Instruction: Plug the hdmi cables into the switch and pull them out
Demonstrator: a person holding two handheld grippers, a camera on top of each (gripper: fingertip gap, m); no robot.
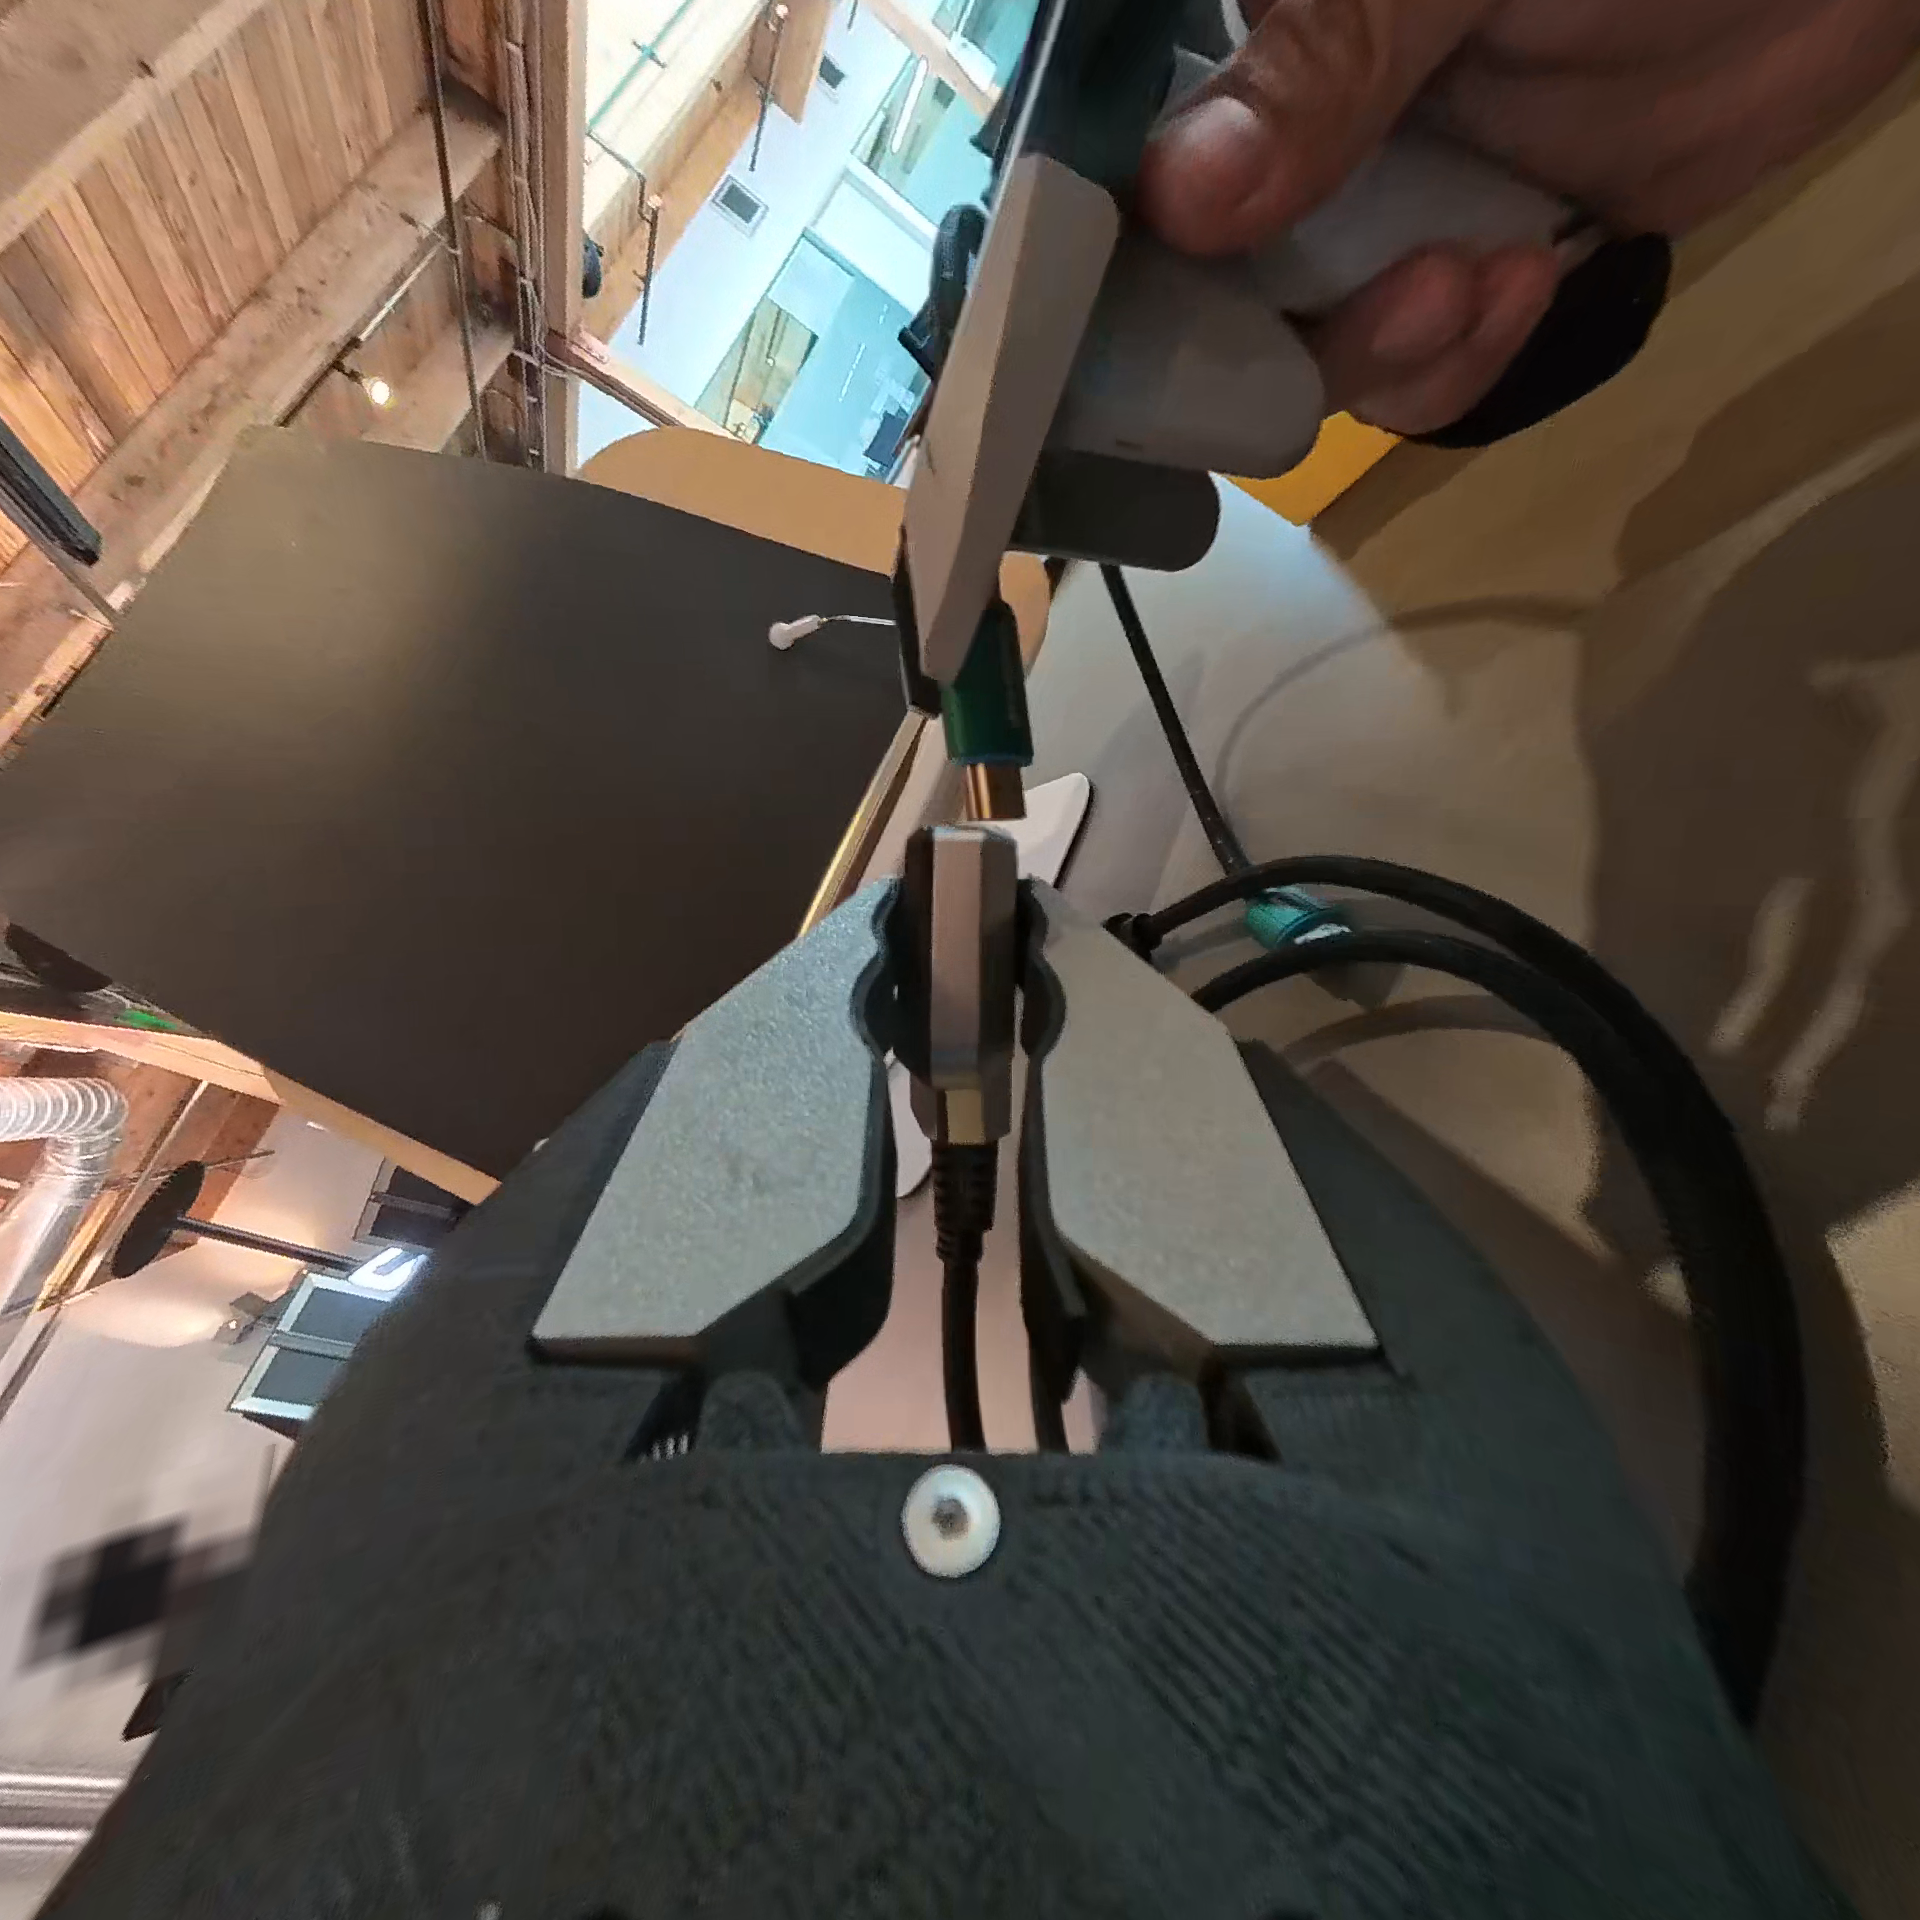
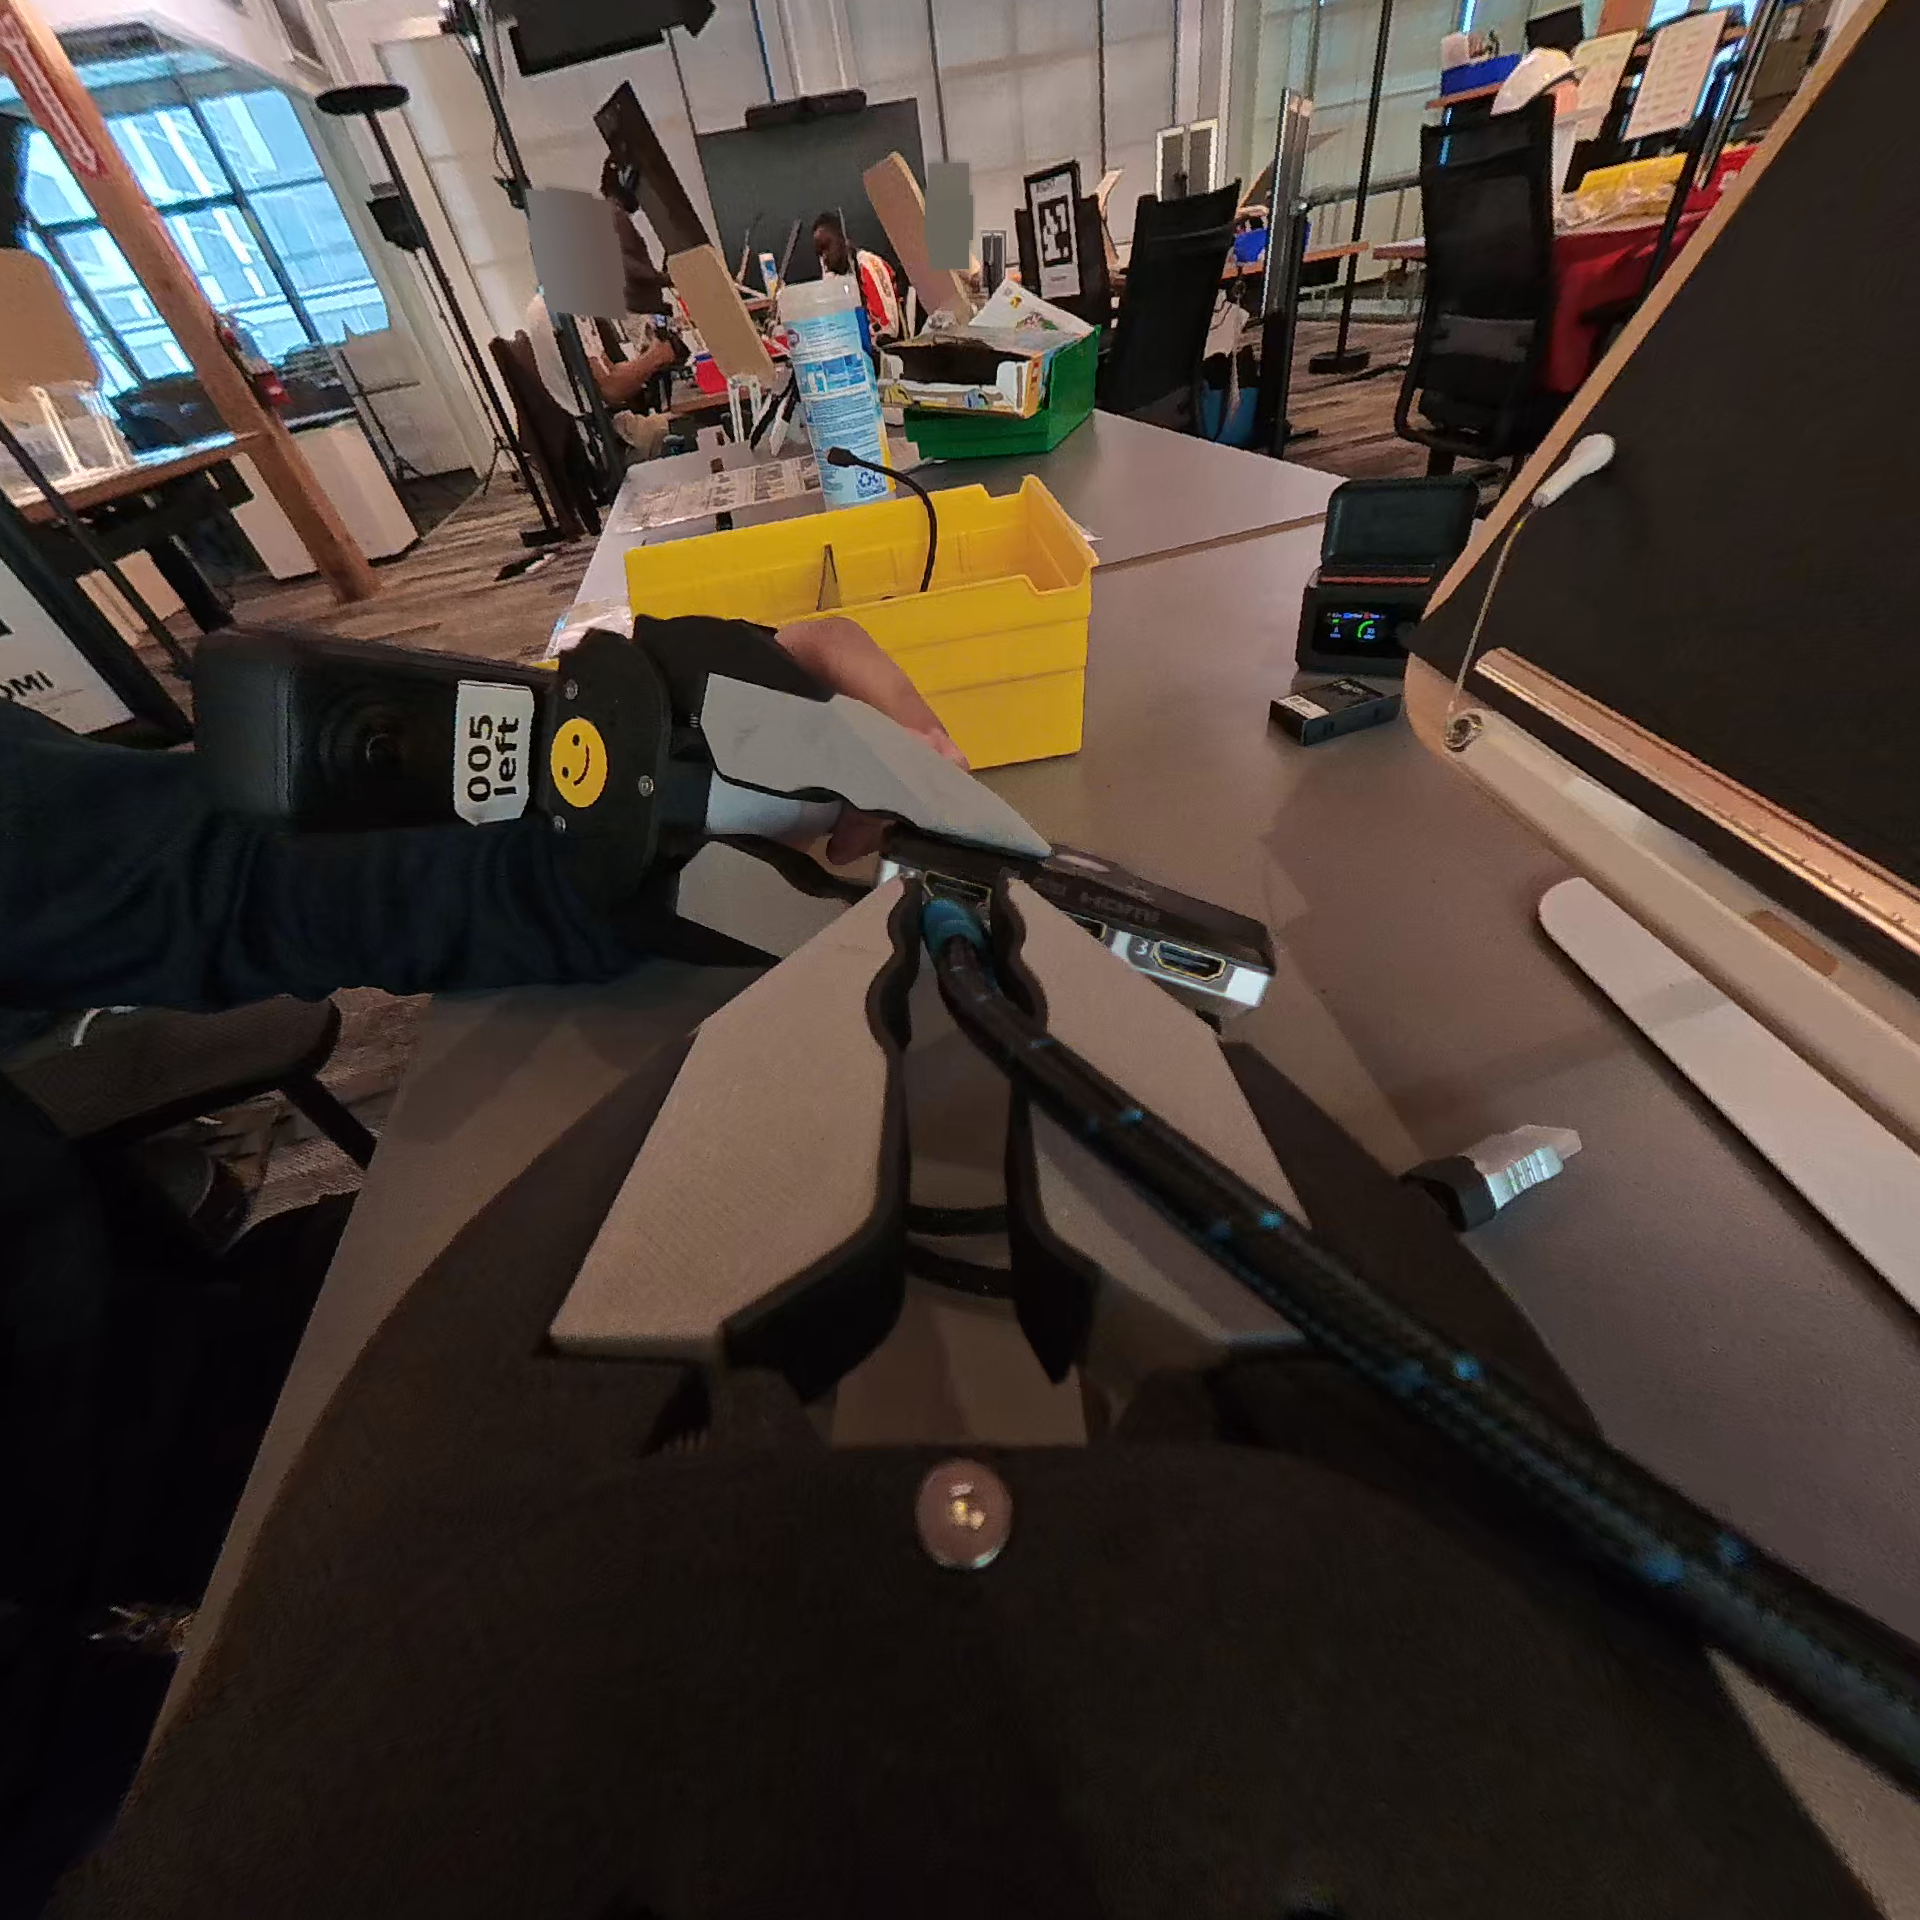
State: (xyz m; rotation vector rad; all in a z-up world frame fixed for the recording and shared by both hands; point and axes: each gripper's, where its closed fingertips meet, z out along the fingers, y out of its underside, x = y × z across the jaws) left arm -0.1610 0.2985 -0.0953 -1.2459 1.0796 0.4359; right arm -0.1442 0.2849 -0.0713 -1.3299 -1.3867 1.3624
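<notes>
Left wrist view: clamping the switch [image 1: 958,987] tight in the left gripper [image 1: 961,930] fingers; just beyond, pinching the green hdmi plug [image 1: 989,717] in the right gripper [image 1: 940,675], tip just short of the port. Farther, loose on the worktop [image 1: 1455,727], another plug [image 1: 1283,920]. Apparently unseated; whether about to go in or just pulled out, impossible to tell.

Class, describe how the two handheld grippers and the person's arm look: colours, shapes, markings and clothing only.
Each gripper has two flat grey wedge fingers edged in black, on a black textured body with a silver screw. The left gripper carries a white label and a yellow smiley sticker. The right gripper looks alike. The arm wears a dark sleeve.
</notes>
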